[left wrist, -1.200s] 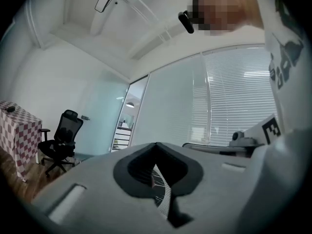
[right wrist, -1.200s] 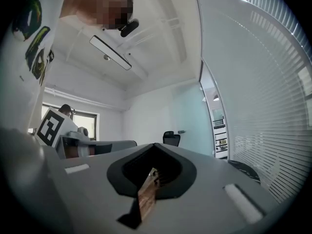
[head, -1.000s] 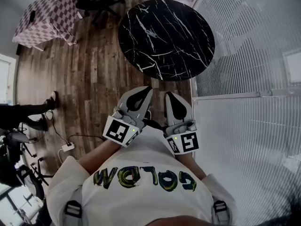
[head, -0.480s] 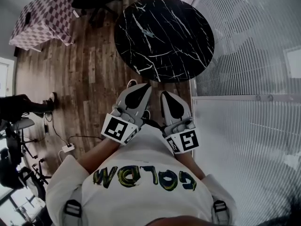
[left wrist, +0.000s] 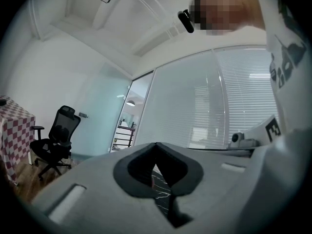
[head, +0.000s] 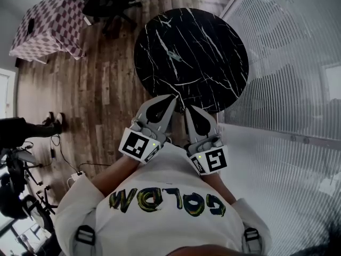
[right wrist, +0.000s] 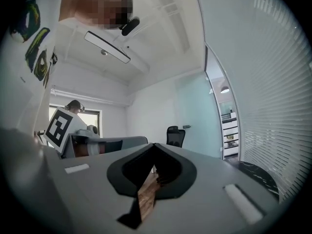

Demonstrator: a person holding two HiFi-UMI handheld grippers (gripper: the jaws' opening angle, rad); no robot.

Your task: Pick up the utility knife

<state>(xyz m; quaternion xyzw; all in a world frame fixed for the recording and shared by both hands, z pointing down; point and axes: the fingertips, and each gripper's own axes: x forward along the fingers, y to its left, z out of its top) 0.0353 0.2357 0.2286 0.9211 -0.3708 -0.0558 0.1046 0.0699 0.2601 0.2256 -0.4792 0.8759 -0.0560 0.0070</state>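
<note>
The utility knife (head: 173, 56) is a small grey thing lying near the middle of the round black marble table (head: 213, 31). My two grippers are held level side by side in front of the person's chest, and both point at the table's near edge. The left gripper (head: 171, 97) has its jaws together with nothing between them, and its tip overlaps the table rim. The right gripper (head: 188, 109) is shut and empty, just short of the rim. In the left gripper view the jaws of the left gripper (left wrist: 156, 145) meet. The right gripper (right wrist: 155, 146) looks the same in its own view.
A glass wall with blinds (head: 287, 63) runs along the right, close to the table. At the far left stand a table with a checkered cloth (head: 45, 23) and a black office chair (head: 109, 1). A person's legs (head: 32, 127) and a floor cable (head: 74, 177) are at the left.
Both grippers have moved forward over the wooden floor, and their tips now reach the table's near edge. The jaws have stayed together.
</note>
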